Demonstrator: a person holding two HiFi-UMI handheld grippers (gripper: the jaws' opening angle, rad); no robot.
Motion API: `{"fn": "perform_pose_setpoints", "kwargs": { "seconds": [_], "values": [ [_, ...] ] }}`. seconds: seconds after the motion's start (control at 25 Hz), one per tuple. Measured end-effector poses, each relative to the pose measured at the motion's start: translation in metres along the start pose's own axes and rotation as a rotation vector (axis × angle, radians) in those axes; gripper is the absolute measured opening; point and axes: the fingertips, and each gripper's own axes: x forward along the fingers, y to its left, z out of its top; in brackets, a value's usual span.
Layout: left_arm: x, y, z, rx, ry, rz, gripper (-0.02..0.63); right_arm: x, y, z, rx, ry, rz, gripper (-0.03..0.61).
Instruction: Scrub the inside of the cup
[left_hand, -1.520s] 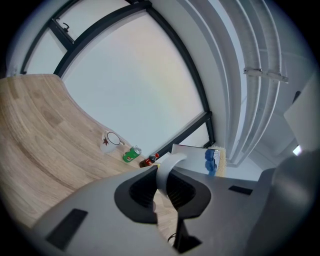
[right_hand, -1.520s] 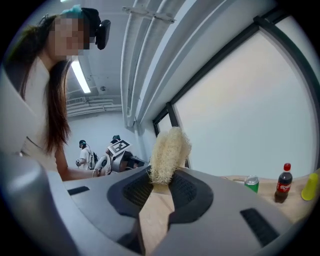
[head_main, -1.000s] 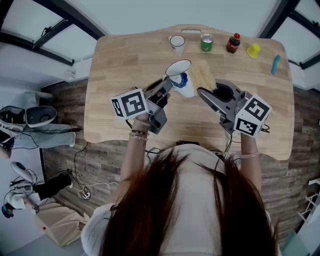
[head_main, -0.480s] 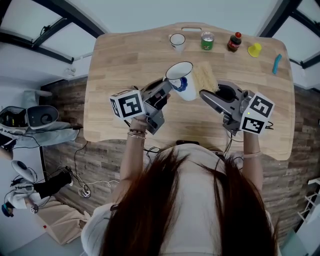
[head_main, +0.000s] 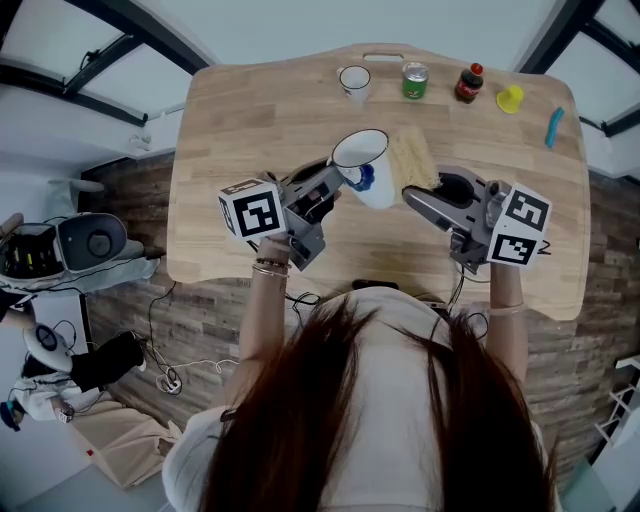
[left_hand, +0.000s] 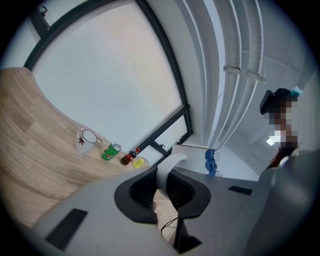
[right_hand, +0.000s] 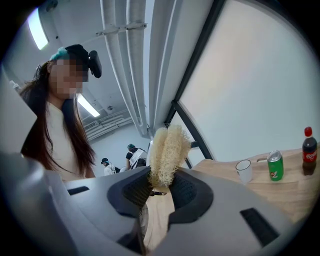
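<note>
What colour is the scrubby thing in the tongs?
The scrubber is pale yellow, clearest in right gripper view.

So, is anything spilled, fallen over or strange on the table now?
Nothing stands out. The cup is tilted because the left tool holds it by its handle above the table; the right tool grips the scrubber beside it. The small cup, can and bottle at the far edge stand upright; no spill shows.

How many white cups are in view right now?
2. The blue-patterned cup is held by its handle in the left gripper above the table; the other cup stands at the table's far edge, left of the green can. None seems hidden.
</note>
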Motion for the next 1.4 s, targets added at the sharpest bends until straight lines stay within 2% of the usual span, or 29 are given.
{"fn": "perform_pose_setpoints", "kwargs": {
  "seconds": [0.52,1.04,1.4],
  "values": [
    [0.0,-0.006,-0.005,-0.004,0.016,-0.085,0.031,-0.001,0.005,-0.005,0.039,0.022,0.078,0.103],
    [-0.013,-0.027,-0.018,-0.034,0.051,-0.21,0.031,0.002,0.034,-0.009,0.058,0.038,0.159,0.103],
    [-0.016,-0.031,-0.023,-0.03,0.068,-0.236,0.029,0.005,0.044,-0.014,0.058,0.061,0.195,0.103]
  ]
}}
